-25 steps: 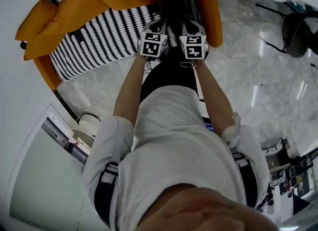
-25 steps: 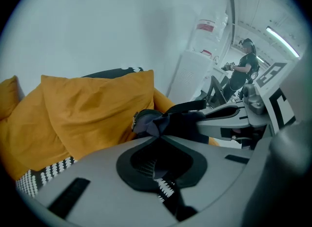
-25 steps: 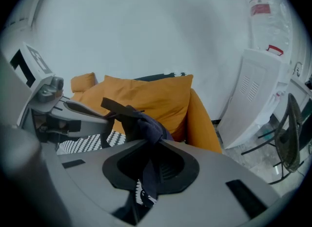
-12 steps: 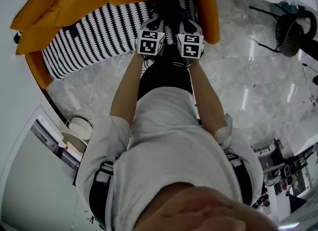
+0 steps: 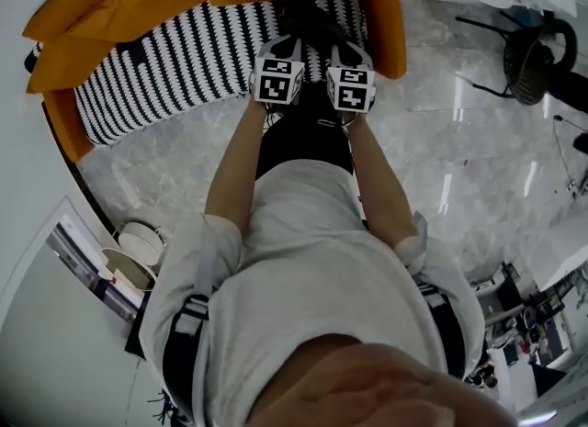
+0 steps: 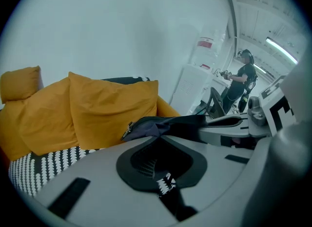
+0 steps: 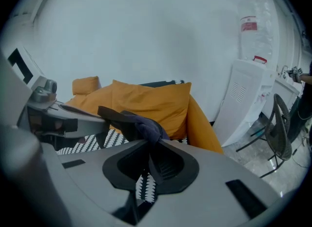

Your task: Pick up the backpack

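Note:
The backpack point(image 5: 310, 23) is black and dark blue and sits at the front of the striped sofa seat, between my two grippers. My left gripper point(image 5: 286, 47) is shut on a fold of its dark fabric point(image 6: 163, 123), which bunches out past the jaws of the left gripper point(image 6: 161, 145). My right gripper point(image 5: 348, 50) is shut on a dark strap and a bunch of blue-black cloth point(image 7: 144, 123); the strap runs down through the jaws of the right gripper point(image 7: 148, 153). Both marker cubes face up, side by side. Most of the bag's body is hidden behind the grippers.
The sofa point(image 5: 165, 67) has orange arms, orange cushions point(image 6: 112, 104) and a black-and-white striped seat. A white water dispenser point(image 7: 243, 99) and a dark chair point(image 5: 537, 58) stand to the right on the glossy marble floor. A person point(image 6: 242, 77) stands far off.
Both grippers have come up and a little back from the sofa seat, side by side, with the backpack's fabric still in them. Their grip looks the same.

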A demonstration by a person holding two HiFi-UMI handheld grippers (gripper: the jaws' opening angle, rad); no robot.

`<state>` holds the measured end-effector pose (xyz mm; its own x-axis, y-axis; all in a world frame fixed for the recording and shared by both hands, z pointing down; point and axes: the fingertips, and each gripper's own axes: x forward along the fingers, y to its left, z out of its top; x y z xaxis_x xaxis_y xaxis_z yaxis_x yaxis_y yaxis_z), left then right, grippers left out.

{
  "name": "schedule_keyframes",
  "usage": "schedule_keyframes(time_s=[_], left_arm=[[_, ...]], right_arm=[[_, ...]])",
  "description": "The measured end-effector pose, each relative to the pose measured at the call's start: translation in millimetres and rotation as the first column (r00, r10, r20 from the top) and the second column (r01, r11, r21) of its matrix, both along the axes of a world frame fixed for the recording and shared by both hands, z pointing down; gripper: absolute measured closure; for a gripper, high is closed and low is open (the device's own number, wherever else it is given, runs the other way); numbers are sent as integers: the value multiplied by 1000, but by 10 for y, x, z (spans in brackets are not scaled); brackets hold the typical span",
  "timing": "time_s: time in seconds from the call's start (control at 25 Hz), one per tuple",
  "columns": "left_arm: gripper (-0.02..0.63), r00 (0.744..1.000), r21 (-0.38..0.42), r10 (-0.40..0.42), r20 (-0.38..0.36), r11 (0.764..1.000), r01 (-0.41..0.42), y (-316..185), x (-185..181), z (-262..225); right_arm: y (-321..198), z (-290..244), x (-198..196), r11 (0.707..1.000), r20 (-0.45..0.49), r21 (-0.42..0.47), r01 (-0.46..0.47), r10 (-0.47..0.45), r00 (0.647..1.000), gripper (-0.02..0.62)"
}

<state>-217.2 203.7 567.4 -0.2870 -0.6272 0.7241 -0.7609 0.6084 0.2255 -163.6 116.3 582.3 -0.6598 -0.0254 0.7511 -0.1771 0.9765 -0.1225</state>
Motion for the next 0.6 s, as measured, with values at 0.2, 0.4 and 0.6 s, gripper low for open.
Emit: schedule_keyframes(time_s=[0.2,0.4,0.6], left_arm=[[586,1000,6,-2,-4,1000,2,105,144,-77],[586,1000,21,-29,-7,999,29,298,236,-159],[586,998,43,-57,-9,997,58,467,321,-310]], right_arm=[[29,-82,55,1000,24,29,5,-6,1000,523],[150,-223,16,998,55,46,33,-35,998,523],[300,-354,18,997,66,56,57,-61,996,523]])
